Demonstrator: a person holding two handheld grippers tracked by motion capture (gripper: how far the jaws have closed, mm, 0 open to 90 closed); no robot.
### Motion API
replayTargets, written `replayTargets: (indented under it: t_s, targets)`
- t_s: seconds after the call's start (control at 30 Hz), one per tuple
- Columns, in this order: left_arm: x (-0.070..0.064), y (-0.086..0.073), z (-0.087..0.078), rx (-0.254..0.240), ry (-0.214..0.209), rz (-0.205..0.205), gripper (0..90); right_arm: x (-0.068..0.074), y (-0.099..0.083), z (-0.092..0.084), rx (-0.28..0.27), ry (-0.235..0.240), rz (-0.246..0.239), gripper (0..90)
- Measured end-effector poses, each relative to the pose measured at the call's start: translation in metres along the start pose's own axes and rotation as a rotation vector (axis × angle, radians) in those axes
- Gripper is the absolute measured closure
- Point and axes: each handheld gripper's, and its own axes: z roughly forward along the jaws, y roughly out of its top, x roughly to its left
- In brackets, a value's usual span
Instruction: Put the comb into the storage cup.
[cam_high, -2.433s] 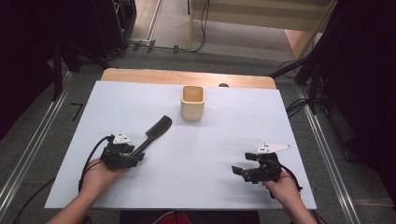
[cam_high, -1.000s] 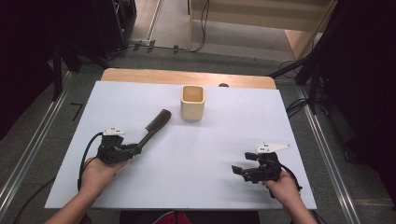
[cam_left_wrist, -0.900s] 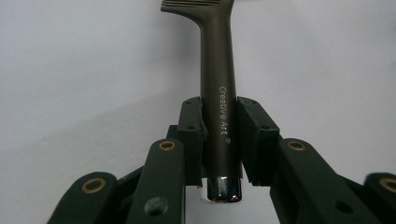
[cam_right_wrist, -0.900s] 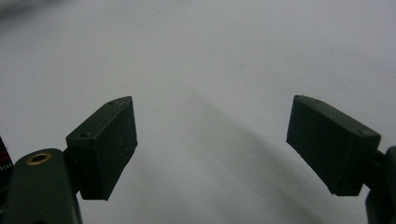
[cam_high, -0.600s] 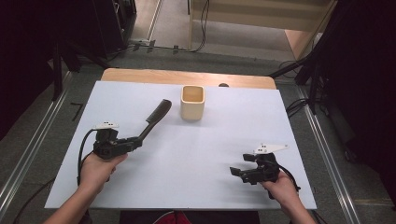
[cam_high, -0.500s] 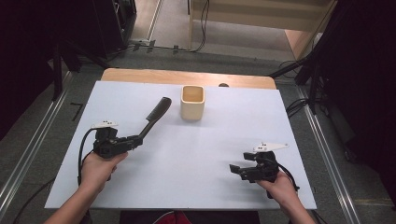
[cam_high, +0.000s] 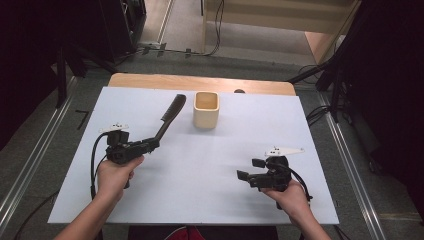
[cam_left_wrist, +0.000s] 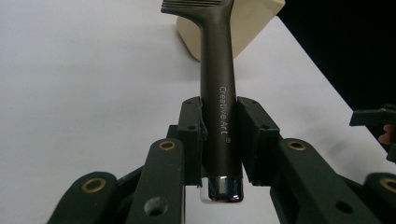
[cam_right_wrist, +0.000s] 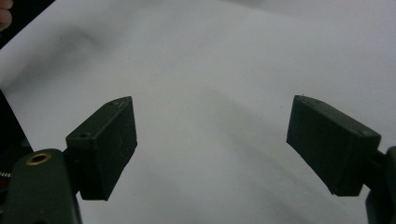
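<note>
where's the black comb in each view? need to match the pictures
High view: black comb left of centre, handle in the left gripper, head toward the beige cup.
Left gripper view: centre, handle clamped between the jaws.
Right gripper view: not in it.
Shared landmark: the white table sheet.

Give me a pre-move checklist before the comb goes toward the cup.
1. Left gripper shut on the comb handle: ok.
2. Comb lifted, teeth end pointing toward the cup: ok.
3. Cup upright, mouth open: ok.
4. Cup empty inside: cannot tell.
5. Right gripper jaws open, holding nothing, away from the cup: ok.
6. Table between comb and cup free of obstacles: ok.
</note>
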Motion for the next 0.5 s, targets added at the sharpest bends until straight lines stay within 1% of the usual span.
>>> replayTargets:
  t_s: [0.03,0.13,0.2,0.23,0.27,0.3,0.37,0.4,0.43,0.47,0.5]
  targets:
    - [-0.001,0.0,0.001,-0.008,-0.001,-0.005,73.7,0.002,0.003,0.001,-0.004,0.007,0.011,14.6]
    - [-0.005,0.001,0.004,-0.033,-0.006,-0.016,73.7,0.005,0.006,0.003,-0.011,0.007,0.013,14.8]
    - [-0.008,0.002,0.005,-0.058,-0.007,-0.022,73.7,0.008,0.009,0.005,-0.012,0.005,0.009,15.0]
    - [-0.01,0.002,0.005,-0.081,-0.011,-0.029,73.7,0.011,0.012,0.007,-0.017,0.01,0.005,15.0]
    - [-0.01,0.002,0.005,-0.081,-0.011,-0.029,73.7,0.012,0.014,0.008,-0.018,0.012,0.008,15.0]
    - [-0.012,0.002,0.005,-0.093,-0.012,-0.033,73.7,0.013,0.016,0.009,-0.014,0.013,0.015,15.1]
    - [-0.015,0.002,0.005,-0.126,-0.016,-0.029,73.7,0.015,0.019,0.01,-0.01,0.013,0.026,15.2]
    - [-0.015,0.002,0.005,-0.126,-0.016,-0.029,73.7,0.015,0.019,0.01,-0.01,0.013,0.026,15.2]
    - [-0.018,0.003,0.005,-0.147,-0.02,-0.027,73.7,0.017,0.021,0.011,-0.017,0.016,0.025,15.2]
    - [-0.018,0.003,0.005,-0.147,-0.02,-0.027,73.7,0.017,0.021,0.011,-0.017,0.016,0.025,15.2]
    - [-0.02,0.003,0.005,-0.166,-0.025,-0.026,73.7,0.019,0.024,0.012,-0.023,0.013,0.032,15.3]
